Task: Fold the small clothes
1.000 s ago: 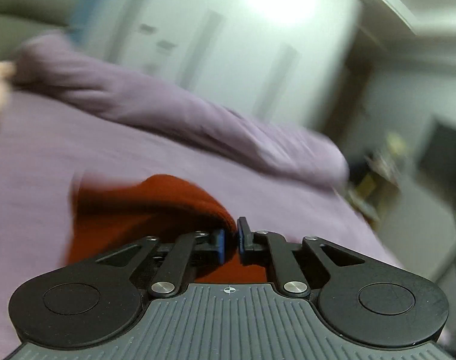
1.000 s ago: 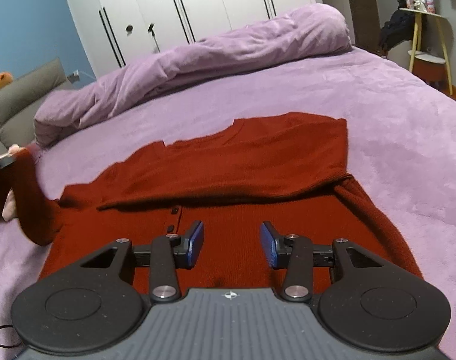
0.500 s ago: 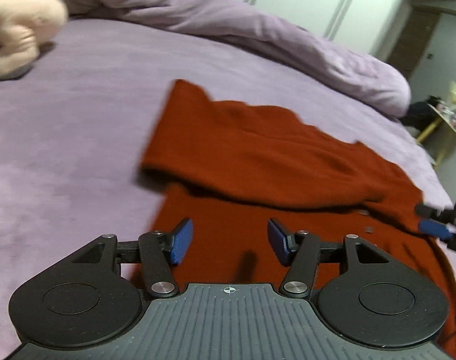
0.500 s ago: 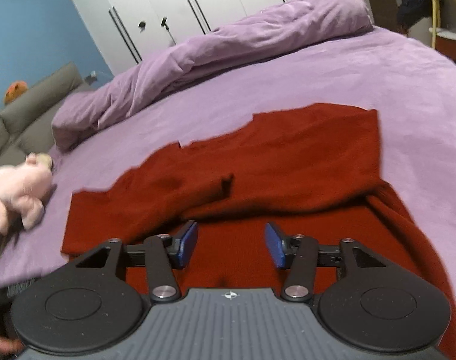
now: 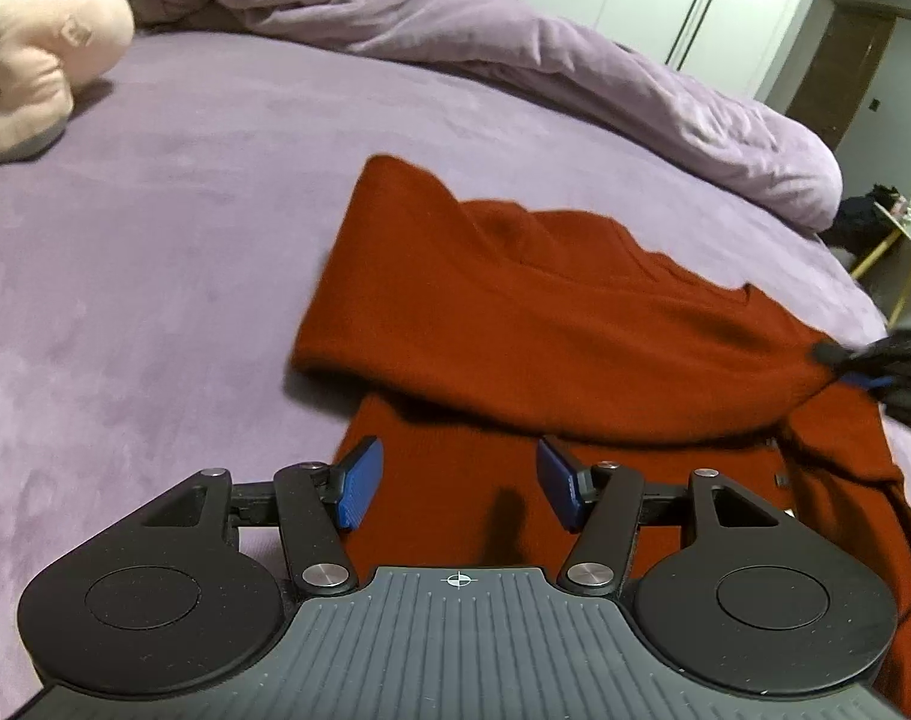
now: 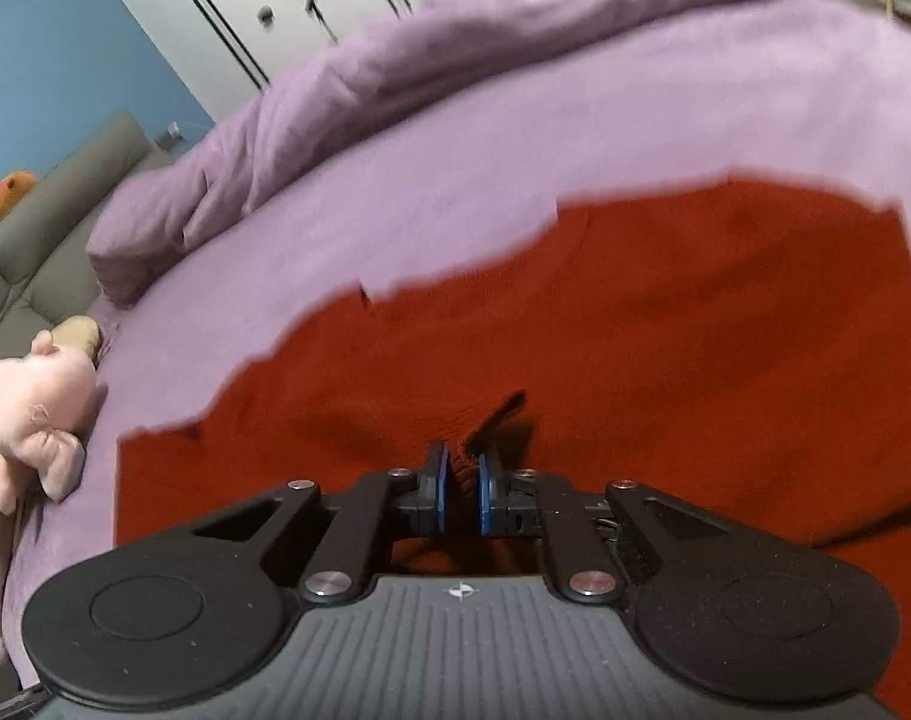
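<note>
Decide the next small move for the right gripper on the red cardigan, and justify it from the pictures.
Probably lift and carry the pinched fold across the red cardigan. The right gripper looks shut on a ridge of its fabric, while the left gripper hangs open above the hem, holding nothing.

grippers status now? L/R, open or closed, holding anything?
Left gripper: open, empty, above the red sweater.
Right gripper: nearly closed, pinching a fold of the red sweater.

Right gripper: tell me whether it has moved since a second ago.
Yes. The right gripper went forward and down to the red sweater, jaws now pinched on it.
</note>
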{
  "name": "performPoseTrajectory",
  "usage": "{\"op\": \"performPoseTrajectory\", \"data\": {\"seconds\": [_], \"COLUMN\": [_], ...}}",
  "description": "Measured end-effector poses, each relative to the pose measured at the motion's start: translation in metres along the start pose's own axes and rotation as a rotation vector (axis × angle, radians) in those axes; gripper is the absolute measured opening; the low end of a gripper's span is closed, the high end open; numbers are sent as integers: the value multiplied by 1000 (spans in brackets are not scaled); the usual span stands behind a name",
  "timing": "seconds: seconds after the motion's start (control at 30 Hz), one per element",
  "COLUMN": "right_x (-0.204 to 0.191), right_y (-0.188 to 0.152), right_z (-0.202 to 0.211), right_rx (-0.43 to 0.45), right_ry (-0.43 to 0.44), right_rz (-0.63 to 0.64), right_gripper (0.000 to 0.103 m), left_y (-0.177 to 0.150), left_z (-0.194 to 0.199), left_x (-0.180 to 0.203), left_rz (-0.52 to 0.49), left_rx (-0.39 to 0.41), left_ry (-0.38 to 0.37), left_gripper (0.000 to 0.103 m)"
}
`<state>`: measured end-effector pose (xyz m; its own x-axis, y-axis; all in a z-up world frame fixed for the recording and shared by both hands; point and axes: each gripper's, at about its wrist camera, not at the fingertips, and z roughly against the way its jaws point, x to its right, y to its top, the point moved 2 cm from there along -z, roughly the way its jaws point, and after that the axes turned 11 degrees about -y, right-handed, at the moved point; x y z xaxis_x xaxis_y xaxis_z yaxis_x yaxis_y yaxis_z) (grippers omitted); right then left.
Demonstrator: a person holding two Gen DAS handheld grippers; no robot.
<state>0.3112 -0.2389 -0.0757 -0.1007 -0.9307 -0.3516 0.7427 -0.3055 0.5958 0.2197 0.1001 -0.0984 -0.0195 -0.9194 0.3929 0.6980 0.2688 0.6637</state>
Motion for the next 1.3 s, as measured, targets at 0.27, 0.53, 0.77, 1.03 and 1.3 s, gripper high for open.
{"op": "performPoseTrajectory", "data": {"seconds": [0.27, 0.53, 0.77, 1.03, 1.3], "right_x": [36, 85, 83, 63, 87], "right_y": [26, -2, -7, 10, 23], "right_z": [49, 41, 14, 22, 27], "right_rx": [247, 120, 68, 176, 258], "right_ry": [-250, -176, -180, -254, -431], "right_rz": [77, -6, -25, 85, 143], "right_gripper": [7, 69, 56, 4, 3], "left_y": [6, 4, 7, 13, 14], "left_z": [-21, -31, -32, -35, -40], "left_x": [15, 21, 19, 22, 33], "left_rz": [-33, -83, -59, -87, -95], "left_rx": [-18, -41, -34, -24, -35], "left_ry": [-8, 16, 29, 55, 35], "left_gripper": [63, 67, 67, 67, 67]}}
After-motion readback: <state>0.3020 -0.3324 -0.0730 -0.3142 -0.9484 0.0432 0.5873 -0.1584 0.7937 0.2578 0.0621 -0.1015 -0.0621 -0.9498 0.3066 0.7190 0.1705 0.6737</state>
